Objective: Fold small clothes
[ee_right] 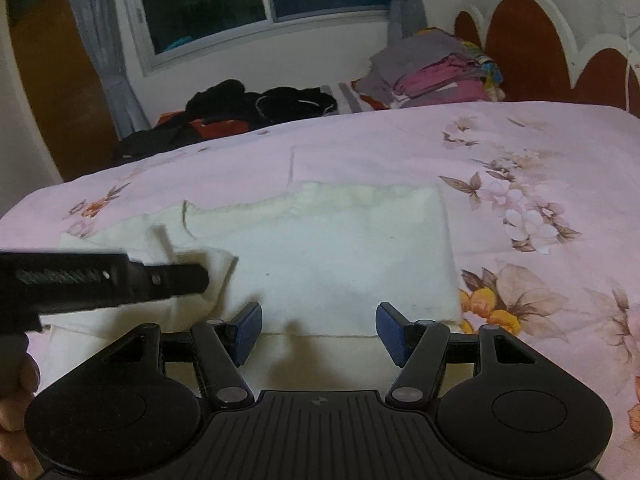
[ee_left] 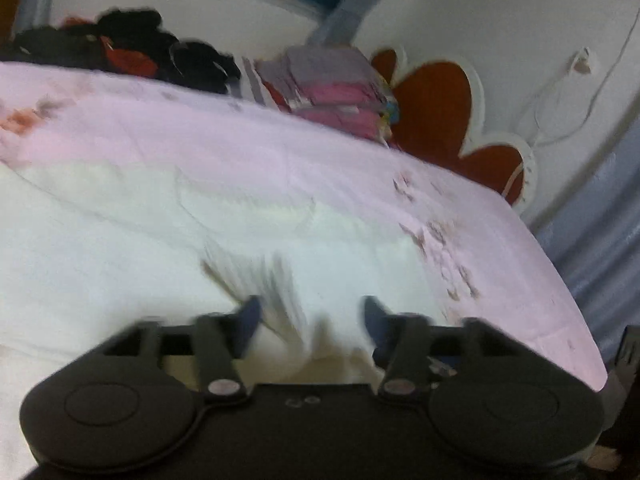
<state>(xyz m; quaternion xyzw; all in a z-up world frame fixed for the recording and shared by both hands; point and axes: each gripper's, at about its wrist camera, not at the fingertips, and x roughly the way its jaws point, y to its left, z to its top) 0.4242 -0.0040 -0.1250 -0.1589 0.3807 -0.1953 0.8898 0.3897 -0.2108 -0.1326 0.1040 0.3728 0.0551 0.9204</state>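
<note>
A small white garment (ee_right: pixel 336 256) lies spread on the pink floral bedsheet (ee_right: pixel 540 152), partly folded with a flap turned over at its left. It also shows, blurred, in the left wrist view (ee_left: pixel 200 240). My right gripper (ee_right: pixel 318 330) is open and empty, just above the garment's near edge. My left gripper (ee_left: pixel 310 324) is open, its fingers straddling a raised fold of the white cloth. The left gripper's finger (ee_right: pixel 160 280) also shows from the side in the right wrist view, over the garment's left flap.
A stack of folded clothes (ee_right: pixel 436 72) sits at the far right by the red scalloped headboard (ee_right: pixel 532 40). A heap of dark unfolded clothes (ee_right: pixel 256 108) lies at the far left edge of the bed. A window and curtains stand behind.
</note>
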